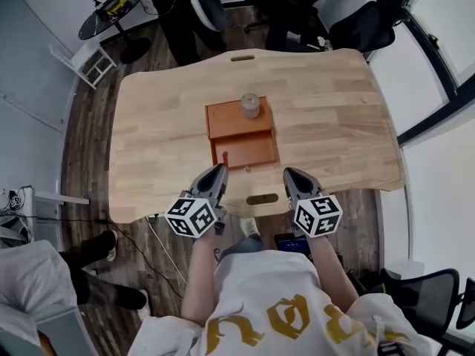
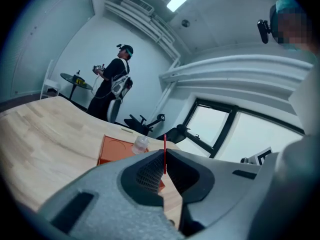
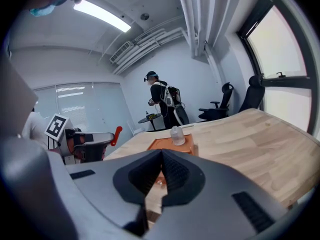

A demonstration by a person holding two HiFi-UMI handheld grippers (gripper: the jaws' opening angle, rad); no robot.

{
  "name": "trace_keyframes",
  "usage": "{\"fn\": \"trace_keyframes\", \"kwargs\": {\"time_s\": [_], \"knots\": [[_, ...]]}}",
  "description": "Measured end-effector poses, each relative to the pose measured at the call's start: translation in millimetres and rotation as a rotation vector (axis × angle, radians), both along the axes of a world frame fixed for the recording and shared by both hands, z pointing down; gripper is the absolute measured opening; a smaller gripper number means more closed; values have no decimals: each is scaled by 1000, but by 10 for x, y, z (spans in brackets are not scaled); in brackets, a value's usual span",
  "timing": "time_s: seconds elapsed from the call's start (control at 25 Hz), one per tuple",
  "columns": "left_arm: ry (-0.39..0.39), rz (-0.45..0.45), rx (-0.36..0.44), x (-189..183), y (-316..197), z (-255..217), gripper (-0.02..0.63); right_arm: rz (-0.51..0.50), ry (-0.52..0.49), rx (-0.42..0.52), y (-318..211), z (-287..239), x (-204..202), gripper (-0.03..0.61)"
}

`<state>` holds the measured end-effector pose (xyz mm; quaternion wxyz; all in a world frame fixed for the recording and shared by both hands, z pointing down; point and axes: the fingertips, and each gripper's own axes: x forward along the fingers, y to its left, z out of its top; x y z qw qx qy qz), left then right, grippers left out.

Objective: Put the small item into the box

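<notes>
Left gripper view shows the left gripper (image 2: 164, 158) pinched narrow on a thin red stick (image 2: 164, 145), its lower end caught between the pads and the rest standing up past the tips; in the head view that stick lies over the 7 o'clock corner of the orange box (image 1: 275, 148), whose open compartment sits near the middle of the wooden table (image 1: 334, 124); the box's flat lid (image 1: 223, 117) lies touching it at 12 o'clock, and a small clear bottle (image 1: 250, 106) stands upright on the lid's 3 o'clock edge; the left gripper reaches the box from 7 o'clock, its tips just at the near wall; the right gripper (image 1: 288, 171) hangs at 4 o'clock of the box, just beside its corner and apart from it; right gripper view shows its jaws drawn together with nothing between them; a person (image 1: 174, 6) stands beyond the table at 11 o'clock.
</notes>
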<state>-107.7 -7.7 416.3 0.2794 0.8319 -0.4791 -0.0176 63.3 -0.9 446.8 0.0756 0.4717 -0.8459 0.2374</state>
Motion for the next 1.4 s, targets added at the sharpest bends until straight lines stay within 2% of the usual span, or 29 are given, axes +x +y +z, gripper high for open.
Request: {"fn": "trace_keyframes", "kwargs": {"time_s": [0.24,0.48,0.72,1.12,1.4], "knots": [[9,25,-2,-198,-576,24,18,9,14,-5,-585,42,-245,12],[31,39,0,-347,-905,75,18,16,34,-9,-854,108,-408,11],[46,68,3,-329,-997,91,18,35,49,3,-914,77,-397,11],[13,143,30,-111,-991,0,18,80,36,17,-856,34,-256,11],[-5,145,27,-132,-1034,0,18,88,25,21,-976,19,-206,11]]}}
